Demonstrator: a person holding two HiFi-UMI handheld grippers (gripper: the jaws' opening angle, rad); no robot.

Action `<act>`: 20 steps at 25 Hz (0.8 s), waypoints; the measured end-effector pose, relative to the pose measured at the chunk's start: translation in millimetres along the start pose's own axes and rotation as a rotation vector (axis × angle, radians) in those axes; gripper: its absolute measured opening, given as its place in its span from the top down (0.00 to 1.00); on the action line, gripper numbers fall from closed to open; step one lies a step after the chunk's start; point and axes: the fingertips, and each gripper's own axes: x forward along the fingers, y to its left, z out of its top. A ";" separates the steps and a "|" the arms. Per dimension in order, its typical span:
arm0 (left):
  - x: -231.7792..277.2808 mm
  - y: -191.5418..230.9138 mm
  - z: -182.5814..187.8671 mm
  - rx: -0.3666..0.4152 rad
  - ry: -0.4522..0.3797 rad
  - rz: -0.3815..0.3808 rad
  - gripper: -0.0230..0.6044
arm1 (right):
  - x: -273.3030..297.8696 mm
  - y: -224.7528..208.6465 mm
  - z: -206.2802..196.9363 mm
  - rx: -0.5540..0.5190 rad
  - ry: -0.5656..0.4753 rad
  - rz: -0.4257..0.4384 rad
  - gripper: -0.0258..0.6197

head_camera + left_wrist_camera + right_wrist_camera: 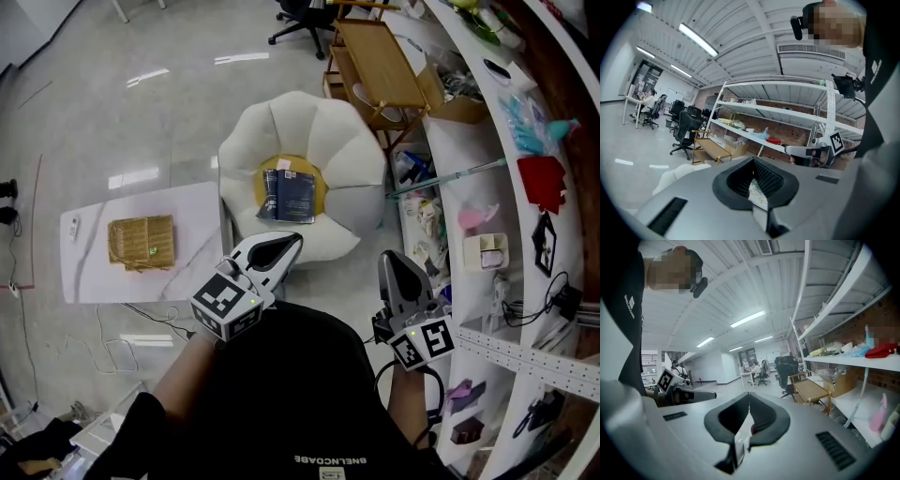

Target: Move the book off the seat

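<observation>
Dark blue book [289,194] lies flat in the middle of the white petal-shaped seat [352,155] at our 12 o'clock; left gripper [292,242] and right gripper [392,259] jaws are pressed together, empty, so we risk just shoving it unless they spread first.

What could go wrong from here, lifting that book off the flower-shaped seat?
Both the left hand-held gripper and the right hand-held gripper are shut; arriving so, they might only shove the book. It lies flat in the yellow centre of the seat, so getting a jaw under it may be hard. The cluttered shelf is close on the right; a wide swing might knock something.
</observation>
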 end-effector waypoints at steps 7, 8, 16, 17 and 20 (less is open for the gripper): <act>1.0 73.7 15.5 -0.041 0.007 0.006 0.96 | 75.9 2.1 6.1 0.001 0.028 0.004 0.94; 0.8 84.3 16.5 -0.047 0.010 0.009 0.96 | 85.8 2.5 6.8 0.001 0.031 0.004 0.94; -10.0 144.7 19.0 -0.092 0.024 0.048 0.96 | 138.2 7.4 7.1 0.003 0.066 0.022 0.94; -11.1 148.4 17.1 -0.100 0.029 0.055 0.96 | 140.7 7.0 6.4 0.004 0.072 0.025 0.94; -10.2 154.3 11.8 -0.117 0.046 0.061 0.96 | 147.7 2.2 4.1 0.009 0.088 0.029 0.94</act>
